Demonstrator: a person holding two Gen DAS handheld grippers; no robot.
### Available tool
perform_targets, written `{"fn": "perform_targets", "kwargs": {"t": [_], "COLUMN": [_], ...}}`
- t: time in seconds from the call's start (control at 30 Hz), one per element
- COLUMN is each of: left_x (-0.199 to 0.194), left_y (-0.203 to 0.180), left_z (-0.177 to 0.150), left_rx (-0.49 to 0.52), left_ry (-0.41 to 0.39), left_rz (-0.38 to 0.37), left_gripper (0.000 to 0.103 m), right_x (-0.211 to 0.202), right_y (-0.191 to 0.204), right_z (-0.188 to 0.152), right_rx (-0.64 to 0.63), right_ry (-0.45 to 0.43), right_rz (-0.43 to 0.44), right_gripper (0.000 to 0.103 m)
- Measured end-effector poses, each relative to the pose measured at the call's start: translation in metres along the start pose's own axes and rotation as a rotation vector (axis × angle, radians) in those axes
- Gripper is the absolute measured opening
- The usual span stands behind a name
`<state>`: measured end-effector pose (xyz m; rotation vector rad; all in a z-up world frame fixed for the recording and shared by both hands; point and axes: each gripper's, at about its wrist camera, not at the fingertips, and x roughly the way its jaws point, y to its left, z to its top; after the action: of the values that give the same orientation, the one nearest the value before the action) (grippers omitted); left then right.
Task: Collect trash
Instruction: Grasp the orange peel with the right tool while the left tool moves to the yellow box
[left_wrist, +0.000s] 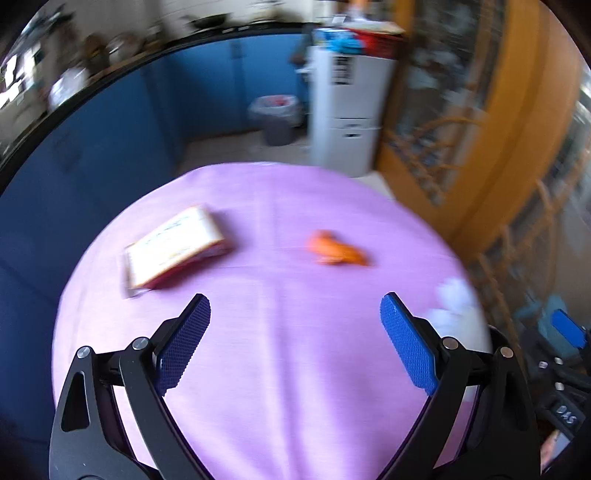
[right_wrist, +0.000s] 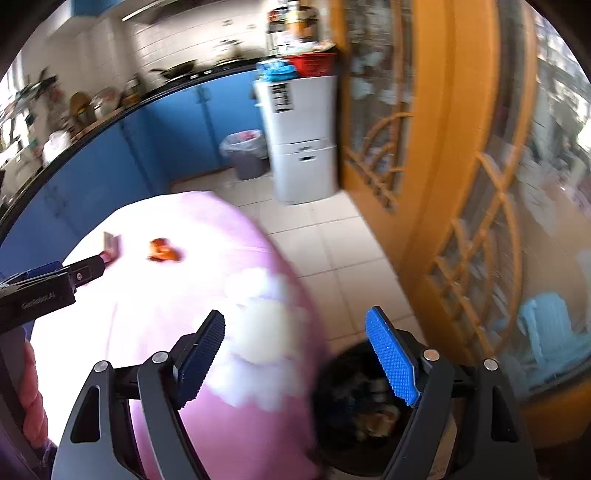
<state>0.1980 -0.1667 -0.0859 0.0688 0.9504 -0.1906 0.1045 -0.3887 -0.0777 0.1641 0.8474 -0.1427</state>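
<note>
Evidently the trash is still lying out on the table: a flat cardboard box (left_wrist: 173, 251) toward the left, a crumpled orange wrapper (left_wrist: 338, 251) near the middle, and wads of white tissue (left_wrist: 452, 302) at the right edge of the pink tablecloth (left_wrist: 277, 369). All three are sitting well apart from one another, blurred by camera motion.

The left gripper (left_wrist: 295, 339) is hanging over the cloth with its jaws spread wide and nothing between them; the box is lying just beyond its left finger, the wrapper farther ahead. The right gripper (right_wrist: 295, 354) is likewise standing wide apart and empty, with the tissue (right_wrist: 266, 332) just past its left finger and a dark bin (right_wrist: 365, 413) on the floor showing between the jaws, close against the table's edge. That bin is already holding some scraps, though they are too blurred to name.

Judging from this, a fresh pickup is the step in hand, both tools being free. The next move is asking the right gripper to shift left over the tissue and close on it, then carry it to the dark bin beside the table. The left one is needing to reach forward for the wrapper or the box; the box, being flat, is likely wanting a grip across its edge.

A second, lined bin (right_wrist: 245, 155) is standing far off by the blue cabinets (right_wrist: 110, 166).
</note>
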Motion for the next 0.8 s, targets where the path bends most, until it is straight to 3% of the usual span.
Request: {"fn": "perform_targets", "kwargs": {"t": [0.13,0.3,0.5,0.8], "left_x": [0.019,0.046,0.075,0.097], "left_y": [0.059,0.102,0.116,0.111], "left_z": [0.001,0.005,0.023,0.037], "left_rx": [-0.084,-0.124,-0.110,-0.024], "left_ry": [0.029,0.051,0.050,0.021], "left_rz": [0.047,0.049,0.017,-0.004], "left_gripper": [0.092,0.092,0.092,0.094], "right_x": [0.027,0.062,0.094,0.125], "right_y": [0.041,0.097,0.134,0.156], "right_z": [0.013,0.027,0.040,0.050], "right_rx": [-0.061,-0.152,-0.196,-0.223], "right_ry": [0.033,0.073,0.100,0.131], "right_rz": [0.033,0.057,0.062,0.052], "right_gripper": [0.084,0.086,0.086,0.086]}}
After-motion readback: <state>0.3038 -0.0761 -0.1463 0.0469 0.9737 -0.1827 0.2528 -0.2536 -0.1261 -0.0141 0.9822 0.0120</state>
